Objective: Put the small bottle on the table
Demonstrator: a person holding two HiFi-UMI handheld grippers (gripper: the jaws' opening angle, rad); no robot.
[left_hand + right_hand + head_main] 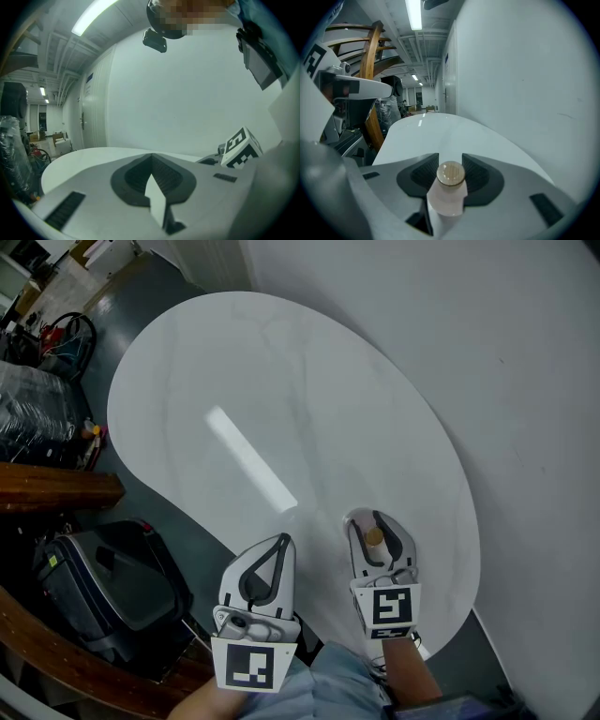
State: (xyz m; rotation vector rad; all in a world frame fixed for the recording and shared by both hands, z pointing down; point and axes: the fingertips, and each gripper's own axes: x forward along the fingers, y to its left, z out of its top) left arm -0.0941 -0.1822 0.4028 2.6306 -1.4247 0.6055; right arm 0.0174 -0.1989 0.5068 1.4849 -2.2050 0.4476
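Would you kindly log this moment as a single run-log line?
left gripper: shut, empty | right gripper: jaws apart around small bottle | small bottle: upright, at near end of table

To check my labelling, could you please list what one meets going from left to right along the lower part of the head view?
A dark bag → left tool → right tool, with the small bottle between its jaws.

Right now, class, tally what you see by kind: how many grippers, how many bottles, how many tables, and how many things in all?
grippers: 2, the left gripper and the right gripper
small bottle: 1
table: 1
Total: 4
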